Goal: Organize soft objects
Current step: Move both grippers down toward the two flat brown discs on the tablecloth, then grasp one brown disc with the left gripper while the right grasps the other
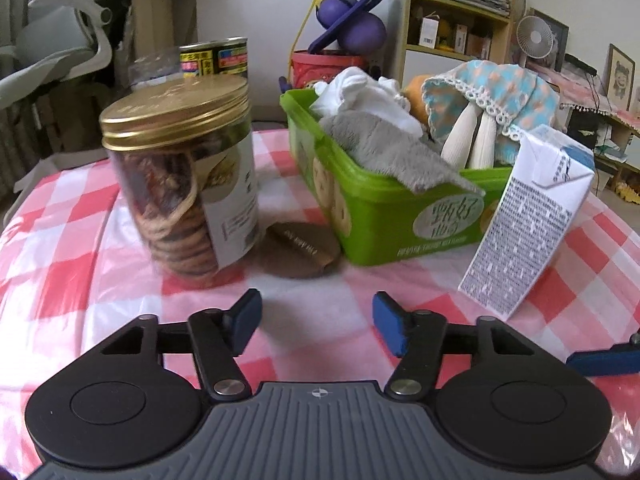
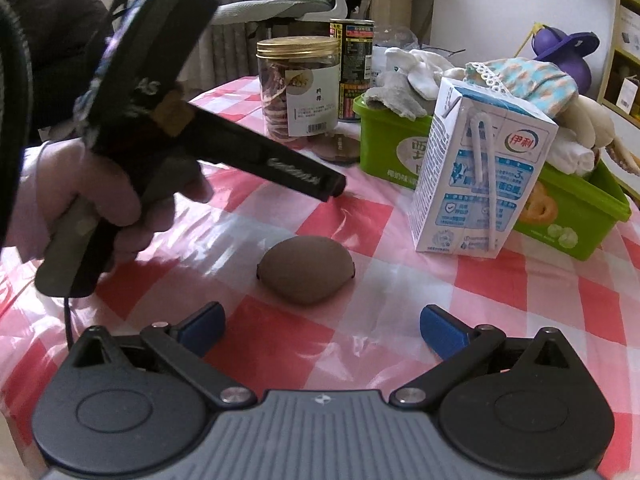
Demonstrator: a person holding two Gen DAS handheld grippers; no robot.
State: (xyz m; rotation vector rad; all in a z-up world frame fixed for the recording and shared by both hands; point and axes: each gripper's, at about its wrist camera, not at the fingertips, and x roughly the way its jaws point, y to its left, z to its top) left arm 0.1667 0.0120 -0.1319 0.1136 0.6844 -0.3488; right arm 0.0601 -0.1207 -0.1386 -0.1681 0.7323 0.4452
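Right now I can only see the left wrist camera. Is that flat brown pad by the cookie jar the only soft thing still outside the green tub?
Observer: No. A second brown pad lies dome side up on the tablecloth, straight ahead of the right claw.
Operator: Ooh! Is that claw open or shut?
Observer: It is wide open and holds nothing. The pad sits just beyond its tips, and nothing is touching it.
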